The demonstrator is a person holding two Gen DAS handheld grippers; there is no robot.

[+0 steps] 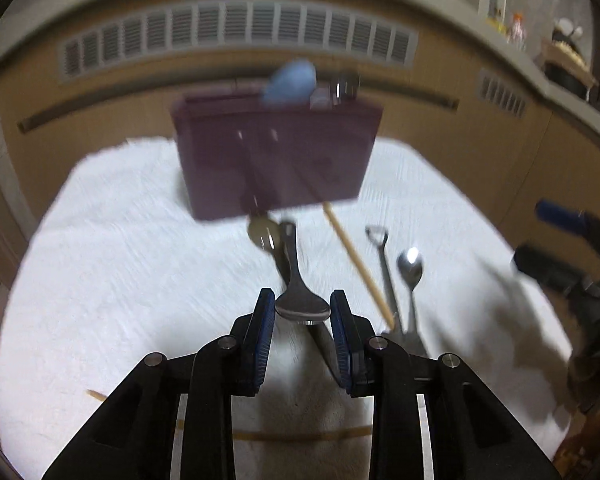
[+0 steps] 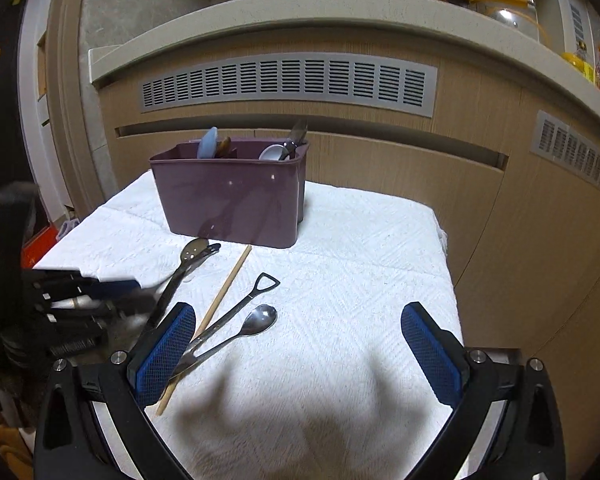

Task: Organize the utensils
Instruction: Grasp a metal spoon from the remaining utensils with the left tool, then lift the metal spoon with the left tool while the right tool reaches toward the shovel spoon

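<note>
My left gripper (image 1: 302,309) is shut on the bowl of a steel spoon (image 1: 296,284), held just above the white cloth; it also shows in the right wrist view (image 2: 140,286). A purple utensil caddy (image 1: 274,160) stands beyond it, holding a blue spoon (image 1: 289,82) and other utensils; it also shows in the right wrist view (image 2: 236,196). A second spoon (image 2: 196,250) lies in front of the caddy. A wooden chopstick (image 2: 224,292), a shovel-handled utensil (image 2: 240,308) and a small spoon (image 2: 248,328) lie on the cloth. My right gripper (image 2: 298,350) is open and empty above the cloth.
The white cloth (image 2: 360,260) covers a small table in front of a wooden cabinet (image 2: 480,200) with grey vents. Another chopstick (image 1: 300,436) lies near the table's front edge under my left gripper. The table's right edge (image 2: 444,240) is close.
</note>
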